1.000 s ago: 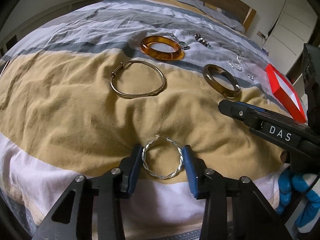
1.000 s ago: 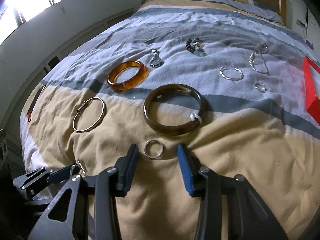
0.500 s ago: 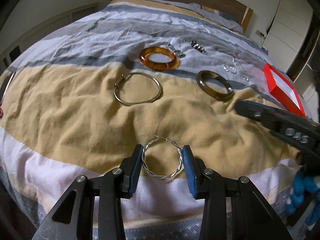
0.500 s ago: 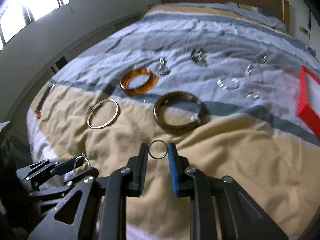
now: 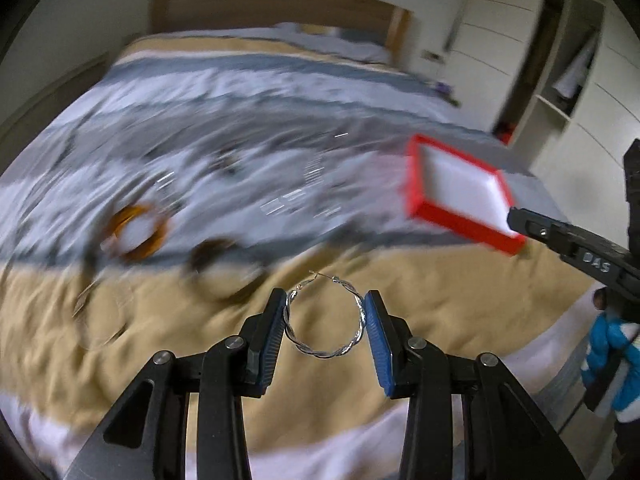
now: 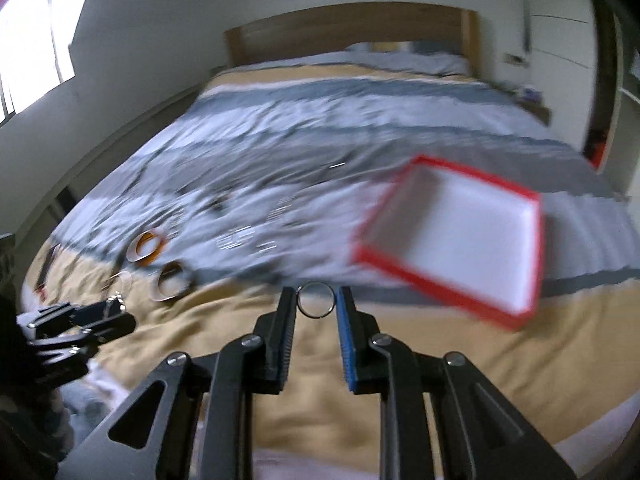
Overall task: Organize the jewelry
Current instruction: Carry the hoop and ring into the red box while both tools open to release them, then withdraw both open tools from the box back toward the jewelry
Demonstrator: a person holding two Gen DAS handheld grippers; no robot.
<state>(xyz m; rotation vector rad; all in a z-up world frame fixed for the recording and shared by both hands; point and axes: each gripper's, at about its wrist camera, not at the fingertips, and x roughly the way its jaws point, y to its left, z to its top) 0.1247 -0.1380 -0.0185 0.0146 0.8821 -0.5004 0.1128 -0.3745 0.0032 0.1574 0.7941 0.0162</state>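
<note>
My left gripper (image 5: 325,316) is shut on a twisted silver hoop earring (image 5: 325,354), held above the tan band of the bedspread. My right gripper (image 6: 315,304) is shut on a small silver ring (image 6: 315,306), also lifted off the bed. A red-rimmed box with a white inside (image 6: 520,196) lies on the bed ahead and to the right of both grippers; the same red box (image 5: 420,178) shows in the left wrist view. The right gripper's body (image 5: 576,248) crosses the right edge of the left wrist view. The picture is blurred by motion.
On the bed to the left lie an amber bangle (image 5: 138,232), a dark bangle (image 5: 220,272), a thin metal bangle (image 5: 96,312) and several small silver pieces (image 5: 296,200). A wooden headboard (image 6: 344,32) and wardrobe shelves (image 5: 560,60) stand beyond.
My right gripper closed on the small ring and lifted it. Both grippers rose and swung to the right, so the red box now sits much nearer the middle of each view.
</note>
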